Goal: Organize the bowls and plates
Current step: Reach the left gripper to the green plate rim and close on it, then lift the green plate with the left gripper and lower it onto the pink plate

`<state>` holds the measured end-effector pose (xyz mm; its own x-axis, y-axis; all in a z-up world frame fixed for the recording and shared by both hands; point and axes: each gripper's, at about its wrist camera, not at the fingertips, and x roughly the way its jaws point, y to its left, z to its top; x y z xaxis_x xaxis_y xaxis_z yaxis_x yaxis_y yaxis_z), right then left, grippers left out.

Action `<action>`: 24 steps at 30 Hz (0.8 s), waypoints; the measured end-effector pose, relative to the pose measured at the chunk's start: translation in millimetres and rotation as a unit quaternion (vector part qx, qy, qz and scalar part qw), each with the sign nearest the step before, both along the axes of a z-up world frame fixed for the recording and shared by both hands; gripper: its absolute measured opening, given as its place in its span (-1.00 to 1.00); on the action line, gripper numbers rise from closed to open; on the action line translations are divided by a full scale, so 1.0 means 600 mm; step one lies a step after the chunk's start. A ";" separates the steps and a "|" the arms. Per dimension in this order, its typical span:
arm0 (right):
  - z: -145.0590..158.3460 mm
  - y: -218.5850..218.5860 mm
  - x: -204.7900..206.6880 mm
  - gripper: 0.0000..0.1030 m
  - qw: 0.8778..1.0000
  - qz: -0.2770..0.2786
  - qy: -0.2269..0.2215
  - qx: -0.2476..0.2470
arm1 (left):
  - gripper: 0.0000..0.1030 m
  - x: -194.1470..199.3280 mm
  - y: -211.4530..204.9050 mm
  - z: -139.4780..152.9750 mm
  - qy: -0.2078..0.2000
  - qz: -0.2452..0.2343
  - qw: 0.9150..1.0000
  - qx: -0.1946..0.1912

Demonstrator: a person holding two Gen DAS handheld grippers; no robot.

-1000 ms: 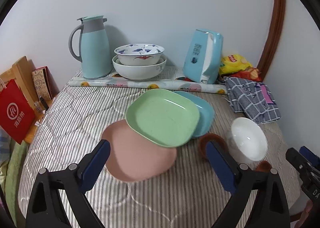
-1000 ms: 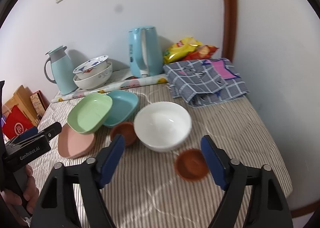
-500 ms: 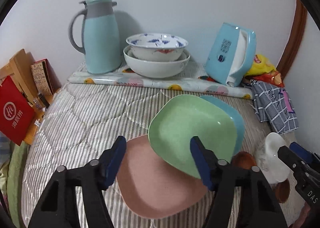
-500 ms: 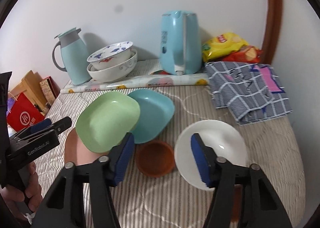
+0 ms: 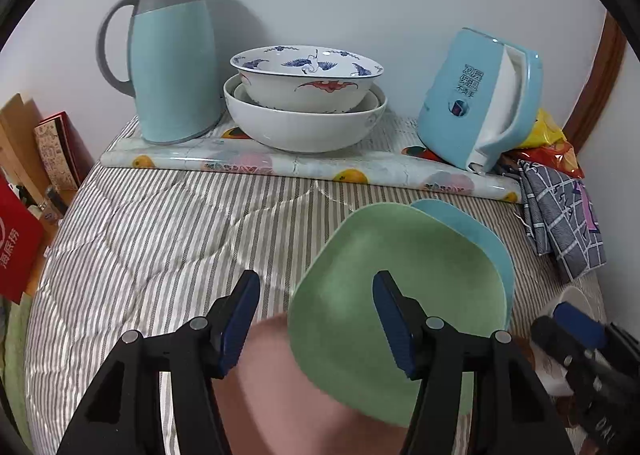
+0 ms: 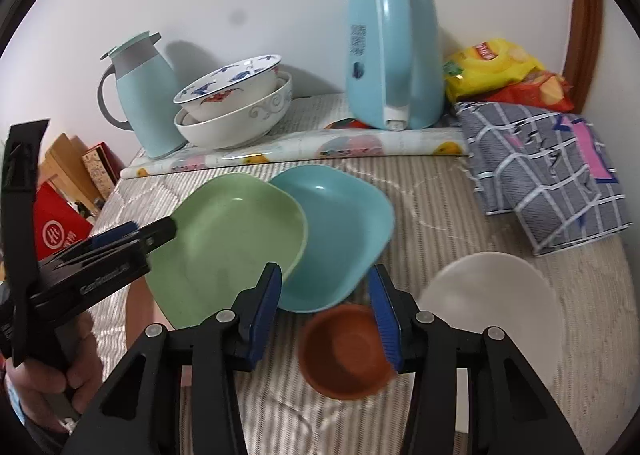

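Left wrist view, going left to right: red bag [image 5: 16,243] at the edge, teal thermos [image 5: 172,55] at the back, then 2 nested bowls [image 5: 306,95] (patterned one inside a plain white one) on a rolled fruit-print mat [image 5: 312,167], then a blue kettle [image 5: 480,95] and checked cloth [image 5: 560,223]. Striped quilt [image 5: 140,247] covers the surface. Left gripper [image 5: 316,315] has just been closing; fingers are now half spread, pinching nothing. Its right finger sits over the green plate [image 5: 420,267] and its left finger over bare quilt, so the plate's left rim lies between them, untouched. Green plate overlaps the pink plate [image 5: 280,395] below and the blue plate [image 5: 480,231] behind.

Right wrist view, same order: a hand [image 6: 60,367] holds the left gripper at the green plate's left rim. Right gripper [image 6: 326,315] has also just been closing, fingers half spread, gripping nothing. Between them: the blue plate's near edge and part of the small brown bowl [image 6: 344,355] (blurred). White bowl [image 6: 492,307] sits just right of the right finger. Snack bags [image 6: 504,71] are at the back right.
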<state>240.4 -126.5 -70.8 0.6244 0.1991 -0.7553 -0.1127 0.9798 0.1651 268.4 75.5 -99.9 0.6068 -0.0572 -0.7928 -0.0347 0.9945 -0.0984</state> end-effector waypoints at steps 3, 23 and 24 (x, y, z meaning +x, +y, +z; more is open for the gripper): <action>-0.011 0.013 0.015 -0.12 1.000 0.006 0.011 0.003 | 0.06 0.010 -0.002 -0.007 0.002 -0.008 1.000 0.001; -0.037 0.050 0.081 -0.14 0.999 0.019 0.022 -0.022 | -0.23 0.013 0.040 -0.045 0.043 0.001 0.998 -0.047; -0.038 0.051 0.087 -0.14 0.999 0.019 0.023 -0.025 | -0.23 0.011 0.040 -0.047 0.045 0.001 0.998 -0.048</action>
